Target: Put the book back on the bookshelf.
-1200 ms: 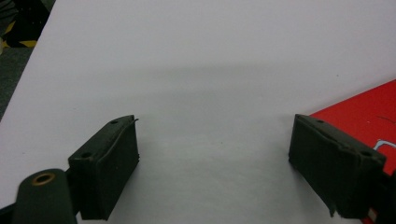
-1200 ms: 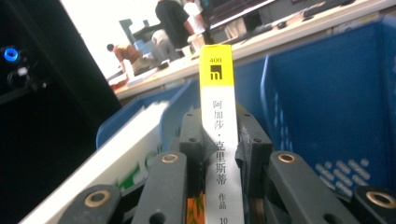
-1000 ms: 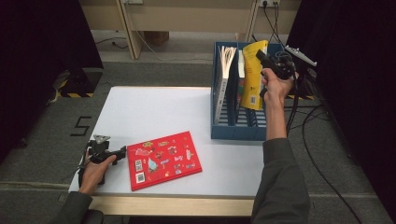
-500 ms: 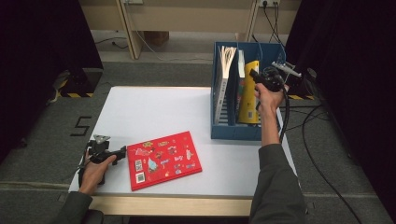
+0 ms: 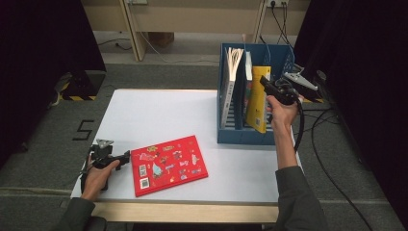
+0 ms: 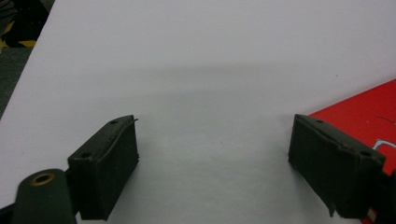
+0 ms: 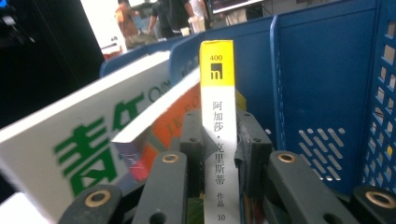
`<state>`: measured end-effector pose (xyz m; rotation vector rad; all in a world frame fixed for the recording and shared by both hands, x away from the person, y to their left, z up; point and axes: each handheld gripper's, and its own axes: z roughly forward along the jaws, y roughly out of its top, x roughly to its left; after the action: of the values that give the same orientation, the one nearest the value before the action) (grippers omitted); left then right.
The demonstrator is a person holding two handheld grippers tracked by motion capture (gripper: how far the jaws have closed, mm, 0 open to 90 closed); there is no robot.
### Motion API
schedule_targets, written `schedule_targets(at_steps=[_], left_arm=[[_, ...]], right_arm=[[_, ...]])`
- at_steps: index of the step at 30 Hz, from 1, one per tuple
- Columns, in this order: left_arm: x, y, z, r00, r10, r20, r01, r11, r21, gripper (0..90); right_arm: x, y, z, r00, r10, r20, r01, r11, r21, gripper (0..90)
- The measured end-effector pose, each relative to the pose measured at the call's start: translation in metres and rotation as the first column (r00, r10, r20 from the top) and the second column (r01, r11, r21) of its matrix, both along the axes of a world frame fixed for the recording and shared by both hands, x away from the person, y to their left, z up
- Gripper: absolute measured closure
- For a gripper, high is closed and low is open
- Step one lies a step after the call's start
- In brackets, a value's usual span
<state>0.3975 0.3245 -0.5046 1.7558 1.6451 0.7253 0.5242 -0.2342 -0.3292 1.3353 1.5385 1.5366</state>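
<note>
A yellow book (image 5: 257, 103) with a white and yellow spine (image 7: 216, 93) stands upright in the right part of the blue file rack (image 5: 240, 137). My right gripper (image 5: 265, 83) (image 7: 219, 135) is shut on its spine from the near side. A red book (image 5: 168, 163) covered in stickers lies flat near the table's front edge, and its corner (image 6: 364, 109) shows in the left gripper view. My left gripper (image 5: 125, 158) (image 6: 215, 158) rests on the table just left of it, open, with only bare table between its pads (image 6: 105, 168).
The white table (image 5: 159, 115) is bare at the middle and back. In the rack, left of the yellow book, stand a white book with green characters (image 7: 79, 149) and other books (image 5: 233, 62). The rack's perforated blue wall (image 7: 322, 84) rises right of the grip. Cables lie on the floor at the right.
My right hand has come down and brought the yellow book from above the rack into its right slot. The left gripper and the red book have not moved.
</note>
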Motion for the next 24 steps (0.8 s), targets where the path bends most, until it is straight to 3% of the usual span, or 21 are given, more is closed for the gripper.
schedule_targets(at_steps=[4, 7, 10, 17, 21, 24], left_arm=[[0.0, 0.0, 0.0, 1.0, 0.0, 0.0, 0.0, 1.0, 0.003, 14.7], [0.0, 0.0, 0.0, 1.0, 0.0, -0.001, 0.0, 1.0, 0.003, 14.6], [0.0, 0.0, 0.0, 1.0, 0.0, -0.001, 0.0, 1.0, 0.002, 14.6], [0.0, 0.0, 0.0, 1.0, 0.0, -0.001, 0.0, 1.0, 0.003, 14.6], [0.0, 0.0, 0.0, 1.0, 0.002, 0.002, -0.002, 1.0, 0.001, 14.6], [0.0, 0.0, 0.0, 1.0, 0.002, 0.002, -0.002, 1.0, 0.0, 14.6]], right_arm=[[0.005, -0.004, -0.001, 0.9993, -0.014, -0.034, 0.016, 0.998, 0.058, 75.7], [0.006, -0.005, -0.002, 0.9994, -0.021, -0.029, 0.022, 0.998, 0.06, 75.8], [0.006, -0.007, 0.008, 0.9998, -0.015, -0.016, 0.016, 0.997, 0.069, 75.9], [0.002, -0.007, 0.06, 0.9991, -0.024, 0.034, 0.021, 0.997, 0.071, 76.0], [0.008, -0.009, 0.088, 0.9981, -0.041, 0.047, 0.037, 0.996, 0.081, 76.1], [0.018, -0.008, 0.108, 0.9964, -0.07, 0.048, 0.067, 0.996, 0.06, 76.1]])
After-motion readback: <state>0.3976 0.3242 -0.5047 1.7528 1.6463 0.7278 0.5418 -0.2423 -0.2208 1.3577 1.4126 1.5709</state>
